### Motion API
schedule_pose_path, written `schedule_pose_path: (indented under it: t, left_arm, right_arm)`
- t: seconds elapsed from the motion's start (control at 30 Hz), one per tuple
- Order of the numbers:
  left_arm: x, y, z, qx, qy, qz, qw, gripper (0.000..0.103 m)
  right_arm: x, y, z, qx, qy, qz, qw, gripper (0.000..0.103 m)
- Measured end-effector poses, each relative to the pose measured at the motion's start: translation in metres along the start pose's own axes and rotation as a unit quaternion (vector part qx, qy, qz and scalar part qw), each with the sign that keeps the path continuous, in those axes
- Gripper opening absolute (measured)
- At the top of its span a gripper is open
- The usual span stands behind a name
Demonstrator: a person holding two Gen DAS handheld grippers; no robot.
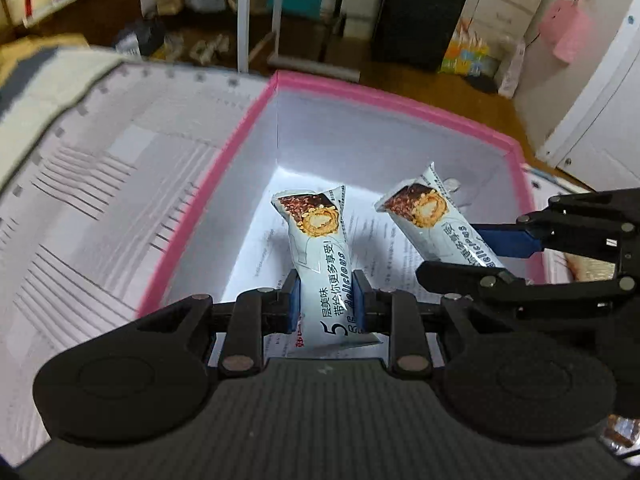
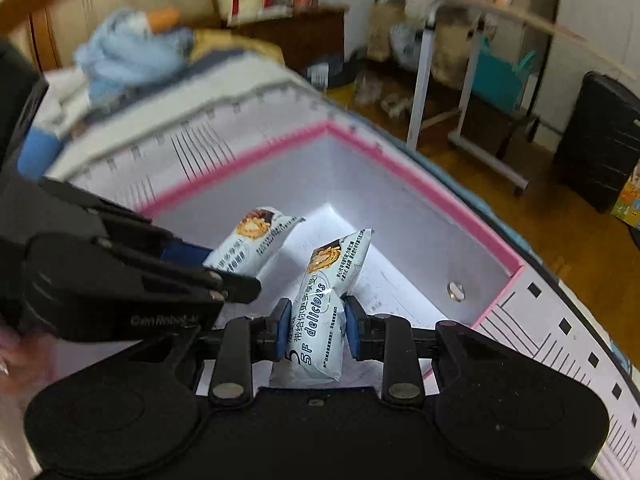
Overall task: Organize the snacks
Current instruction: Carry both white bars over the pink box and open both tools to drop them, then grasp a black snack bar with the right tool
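My left gripper [image 1: 327, 300] is shut on a pale blue snack bar [image 1: 320, 248] and holds it over the inside of a white box with a pink rim [image 1: 224, 156]. My right gripper [image 2: 315, 320] is shut on a second, identical snack bar [image 2: 324, 300] over the same box [image 2: 440, 200]. In the left wrist view the right gripper [image 1: 480, 256] comes in from the right with its bar [image 1: 436, 220]. In the right wrist view the left gripper [image 2: 224, 272] comes in from the left with its bar [image 2: 252, 244].
The box stands on a white mat with printed black marks [image 1: 80, 200]. A printed paper sheet lies on the box floor [image 2: 392, 304], and a small round metal piece [image 2: 456, 291] sits near its right wall. Beyond are a black suitcase [image 1: 420, 12] and a white stand [image 2: 424, 80].
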State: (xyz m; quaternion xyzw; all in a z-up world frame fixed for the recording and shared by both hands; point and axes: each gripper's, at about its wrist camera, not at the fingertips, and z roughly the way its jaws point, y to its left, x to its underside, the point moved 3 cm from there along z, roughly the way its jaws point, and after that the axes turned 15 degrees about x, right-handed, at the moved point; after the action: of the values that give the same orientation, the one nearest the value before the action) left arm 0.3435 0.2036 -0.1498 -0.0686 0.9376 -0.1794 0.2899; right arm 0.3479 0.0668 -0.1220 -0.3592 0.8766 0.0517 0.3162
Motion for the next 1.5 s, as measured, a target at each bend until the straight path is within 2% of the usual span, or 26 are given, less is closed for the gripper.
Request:
schedule_pose_path:
  t: [0.13,0.23,0.33,0.43,0.53,0.63,0.73,0.9,1.07,1.2,1.33,1.5]
  left_arm:
    - [-0.005,0.012,0.023,0.022,0.035,-0.036,0.9985,0.025]
    - [-0.012,0.008,0.029,0.014,0.046,-0.014,0.9987,0.027]
    - [-0.013,0.009,0.038,0.002,0.064,-0.015,0.9978,0.034]
    - [-0.009,0.014,0.031,0.009,0.06,-0.017,0.998,0.047]
    - [-0.006,0.011,0.009,0.0,0.042,-0.001,0.9991,0.048]
    - [-0.001,0.0,-0.02,0.01,0.038,0.026,0.9989,0.048]
    - [0.006,-0.019,-0.047,0.018,0.043,0.065,0.9968,0.049]
    - [0.02,-0.05,-0.095,0.043,0.035,0.115,0.9918,0.055]
    - [0.039,-0.086,-0.137,0.081,0.024,0.153,0.9846,0.062]
    - [0.064,-0.118,-0.15,0.105,0.027,0.19,0.9758,0.064]
    - [0.089,-0.149,-0.147,0.137,0.035,0.214,0.9667,0.066]
    - [0.125,-0.177,-0.117,0.145,0.068,0.216,0.9633,0.067]
  right_arm:
    - [-0.001,0.01,0.014,0.01,0.021,-0.069,0.997,0.034]
    - [0.0,0.017,0.017,0.019,0.033,-0.082,0.996,0.037]
    - [0.0,0.024,0.018,0.039,0.034,-0.097,0.994,0.044]
    - [0.004,0.028,0.003,0.058,0.017,-0.098,0.993,0.046]
    - [0.006,0.026,-0.033,0.048,-0.014,-0.05,0.997,0.046]
    - [0.013,0.024,-0.079,0.064,-0.054,-0.019,0.996,0.047]
    - [0.022,0.022,-0.12,0.058,-0.079,0.007,0.995,0.047]
    - [0.042,0.023,-0.182,0.072,-0.088,0.017,0.993,0.047]
    - [0.076,0.016,-0.218,0.073,-0.064,0.054,0.994,0.047]
    - [0.109,0.01,-0.235,0.069,-0.038,0.081,0.994,0.048]
    - [0.144,0.01,-0.236,0.087,-0.007,0.083,0.993,0.049]
    - [0.187,0.006,-0.217,0.098,0.047,0.113,0.988,0.049]
